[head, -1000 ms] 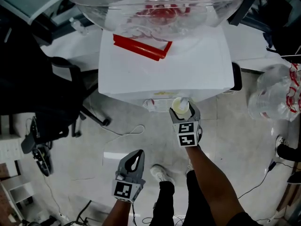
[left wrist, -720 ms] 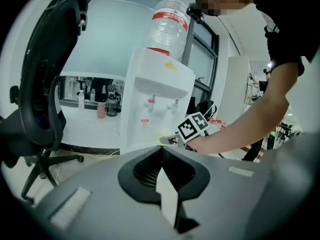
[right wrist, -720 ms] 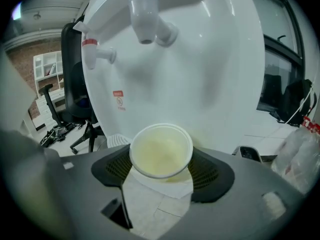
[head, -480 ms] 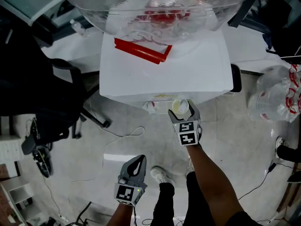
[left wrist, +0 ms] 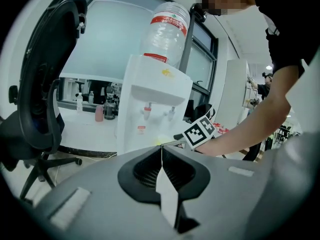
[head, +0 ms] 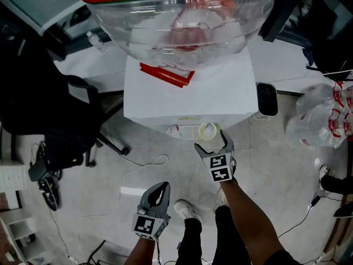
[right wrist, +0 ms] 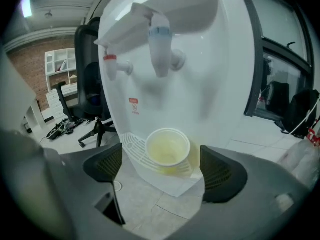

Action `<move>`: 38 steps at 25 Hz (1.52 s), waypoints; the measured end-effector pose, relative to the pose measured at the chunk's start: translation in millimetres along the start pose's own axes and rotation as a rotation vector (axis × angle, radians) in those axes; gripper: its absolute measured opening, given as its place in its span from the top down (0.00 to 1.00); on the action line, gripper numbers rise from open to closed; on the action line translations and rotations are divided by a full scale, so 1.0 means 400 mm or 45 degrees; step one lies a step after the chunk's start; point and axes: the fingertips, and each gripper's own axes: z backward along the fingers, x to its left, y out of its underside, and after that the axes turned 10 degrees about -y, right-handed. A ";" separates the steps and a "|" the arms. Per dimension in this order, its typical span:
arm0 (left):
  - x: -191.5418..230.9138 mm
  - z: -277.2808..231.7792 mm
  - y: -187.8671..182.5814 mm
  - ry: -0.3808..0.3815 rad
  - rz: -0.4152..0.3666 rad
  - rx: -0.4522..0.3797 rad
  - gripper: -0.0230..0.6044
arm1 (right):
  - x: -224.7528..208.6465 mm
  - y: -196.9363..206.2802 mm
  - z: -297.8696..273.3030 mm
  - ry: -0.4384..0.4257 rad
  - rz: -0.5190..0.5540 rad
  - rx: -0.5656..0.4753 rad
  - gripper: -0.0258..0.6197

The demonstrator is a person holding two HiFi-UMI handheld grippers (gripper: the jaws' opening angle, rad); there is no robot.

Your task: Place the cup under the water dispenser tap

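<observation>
A pale yellow cup (right wrist: pixel 167 149) stands upright on the white drip tray (right wrist: pixel 131 143) of the water dispenser (right wrist: pixel 210 89), below the blue tap (right wrist: pixel 161 48). My right gripper (right wrist: pixel 162 168) is just in front of the cup, its jaws opening wide, and neither pad touches the cup. From the head view, the cup (head: pixel 208 130) sits at the dispenser's (head: pixel 187 95) front edge, beyond the right gripper (head: pixel 211 141). My left gripper (head: pixel 160 187) hangs low over the floor, shut and empty; in its own view the left gripper (left wrist: pixel 161 149) points at the dispenser (left wrist: pixel 150 109).
A red tap (right wrist: pixel 111 64) is left of the blue one. A large water bottle (head: pixel 182 21) tops the dispenser. A black office chair (head: pixel 60 120) stands to the left, and a wrapped bottle (head: pixel 322 115) lies on the floor to the right. Cables (head: pixel 146 162) trail across the floor.
The right gripper's jaws have spread and let go of the cup, which stays on the drip tray. The gripper has drawn back slightly. The left gripper has barely moved.
</observation>
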 end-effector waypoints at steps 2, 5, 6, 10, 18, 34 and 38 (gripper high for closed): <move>-0.011 -0.005 -0.037 0.001 -0.004 -0.033 0.93 | 0.013 -0.027 0.043 -0.033 0.049 -0.009 0.21; -0.029 -0.001 -0.107 0.007 0.012 -0.083 0.93 | 0.036 -0.082 0.118 -0.084 0.133 -0.025 0.27; -0.033 0.003 -0.127 0.007 0.014 -0.098 0.92 | 0.047 -0.101 0.145 -0.103 0.156 -0.033 0.30; -0.052 0.030 -0.208 0.005 -0.002 -0.144 0.92 | 0.097 -0.181 0.261 -0.148 0.197 -0.092 0.45; -0.101 0.074 -0.336 -0.032 0.054 -0.203 0.92 | 0.157 -0.352 0.459 -0.067 0.233 -0.262 0.80; -0.163 0.180 -0.470 -0.112 0.026 -0.166 0.94 | 0.194 -0.451 0.798 -0.047 0.095 -0.389 0.96; -0.184 0.191 -0.521 -0.103 0.019 -0.203 0.94 | 0.171 -0.522 0.871 -0.028 0.194 -0.449 0.96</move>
